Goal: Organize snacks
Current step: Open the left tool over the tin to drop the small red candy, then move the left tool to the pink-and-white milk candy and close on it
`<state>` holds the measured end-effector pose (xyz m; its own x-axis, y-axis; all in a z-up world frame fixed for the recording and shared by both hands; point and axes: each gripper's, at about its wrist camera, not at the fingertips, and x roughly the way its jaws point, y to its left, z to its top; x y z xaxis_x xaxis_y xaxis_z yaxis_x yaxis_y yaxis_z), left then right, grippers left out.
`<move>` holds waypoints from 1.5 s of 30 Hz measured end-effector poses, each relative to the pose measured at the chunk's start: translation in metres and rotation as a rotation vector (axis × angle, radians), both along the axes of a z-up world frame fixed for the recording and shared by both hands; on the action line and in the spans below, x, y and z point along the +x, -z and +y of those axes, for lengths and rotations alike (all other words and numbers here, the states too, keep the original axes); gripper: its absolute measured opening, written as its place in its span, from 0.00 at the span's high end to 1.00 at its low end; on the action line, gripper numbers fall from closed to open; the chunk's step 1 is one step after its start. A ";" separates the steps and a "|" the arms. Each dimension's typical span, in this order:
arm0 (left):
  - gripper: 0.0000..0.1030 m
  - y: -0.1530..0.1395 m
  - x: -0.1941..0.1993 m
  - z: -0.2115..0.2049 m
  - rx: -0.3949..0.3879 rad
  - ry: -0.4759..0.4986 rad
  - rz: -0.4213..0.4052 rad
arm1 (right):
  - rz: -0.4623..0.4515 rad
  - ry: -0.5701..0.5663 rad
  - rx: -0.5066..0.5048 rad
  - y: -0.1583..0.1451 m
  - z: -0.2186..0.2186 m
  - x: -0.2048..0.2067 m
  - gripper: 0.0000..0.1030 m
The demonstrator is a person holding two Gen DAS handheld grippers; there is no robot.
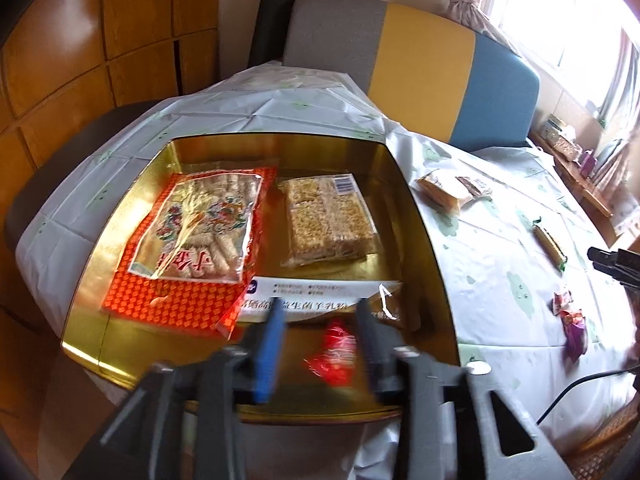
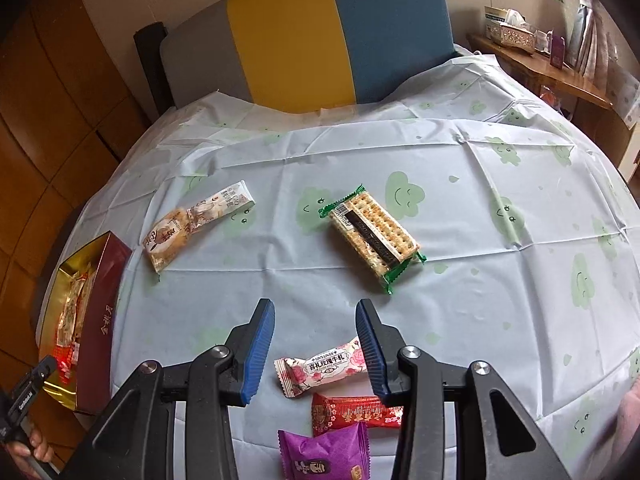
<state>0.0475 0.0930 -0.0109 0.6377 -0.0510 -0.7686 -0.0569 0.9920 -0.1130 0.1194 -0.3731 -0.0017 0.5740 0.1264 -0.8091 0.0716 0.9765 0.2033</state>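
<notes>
The left gripper (image 1: 320,324) hung over the gold box (image 1: 424,216), jaws parted, with a small red packet (image 1: 332,354) blurred between them, lower centre of frame; contact could not be determined. The right gripper (image 2: 316,334) stood with jaws apart and gripping nothing, above a pink candy (image 2: 320,366) on the tablecloth (image 2: 480,280). A cracker pack (image 2: 372,236) lay at mid-frame.

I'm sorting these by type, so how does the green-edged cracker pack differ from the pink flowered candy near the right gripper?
The cracker pack is larger, with a see-through wrapper showing pale crackers; the pink candy is smaller, in an opaque wrapper printed with flowers. The cracker pack lies out in the middle of the tablecloth, the pink candy between the open jaws of the right gripper. Both lie flat, still outside the box.
</notes>
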 end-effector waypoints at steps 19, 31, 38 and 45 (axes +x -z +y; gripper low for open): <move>0.59 -0.015 0.000 -0.028 0.042 0.048 -0.028 | 0.066 0.189 0.119 0.010 -0.045 -0.004 0.58; 0.60 -0.027 0.031 -0.092 0.090 0.214 -0.036 | 0.124 0.272 0.207 0.021 -0.065 -0.008 0.58; 0.60 -0.019 0.057 -0.161 0.145 0.412 -0.030 | 0.088 0.287 0.205 0.015 -0.069 -0.010 0.58; 0.61 -0.005 0.074 -0.239 0.218 0.644 -0.052 | 0.049 0.318 0.234 0.007 -0.076 -0.014 0.58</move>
<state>0.1214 -0.1461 -0.0063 0.5687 -0.2804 -0.7733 0.5525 0.8267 0.1065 0.1053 -0.4493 -0.0091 0.5760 0.1328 -0.8066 0.3782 0.8314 0.4070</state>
